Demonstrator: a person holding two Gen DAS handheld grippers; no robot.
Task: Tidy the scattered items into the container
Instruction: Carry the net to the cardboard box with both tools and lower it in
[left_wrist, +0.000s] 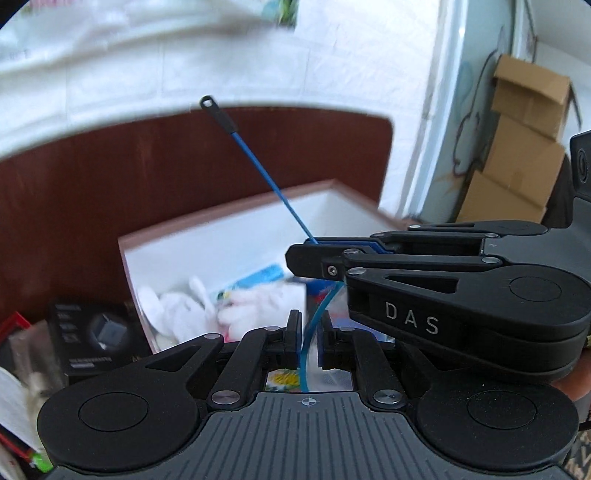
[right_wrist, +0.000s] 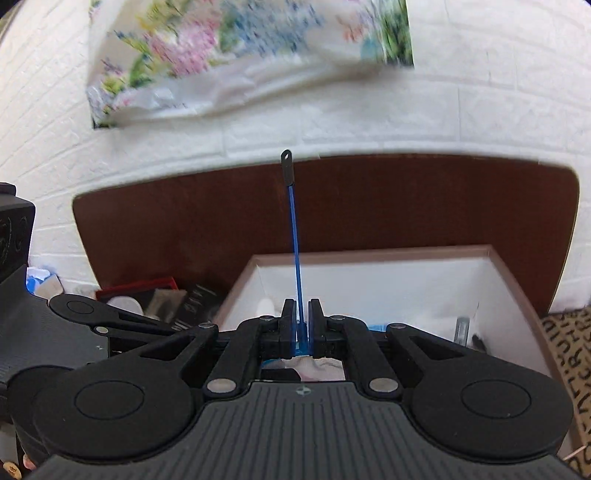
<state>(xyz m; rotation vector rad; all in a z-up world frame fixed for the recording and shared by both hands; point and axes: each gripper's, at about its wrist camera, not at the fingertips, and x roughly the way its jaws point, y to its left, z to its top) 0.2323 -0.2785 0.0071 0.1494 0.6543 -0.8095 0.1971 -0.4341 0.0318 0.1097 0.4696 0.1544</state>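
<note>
Both pairs of fingers are clamping one thin blue cord (left_wrist: 275, 184): the right gripper (right_wrist: 302, 325) is pinching it so its black-tipped end is sticking up, and the left gripper (left_wrist: 308, 338) is gripping a lower stretch. Each gripper is hovering over the white container (right_wrist: 369, 280), which is sitting near the front edge of the brown tabletop (right_wrist: 369, 206). White plush toys (left_wrist: 192, 310) are lying inside the container.
</note>
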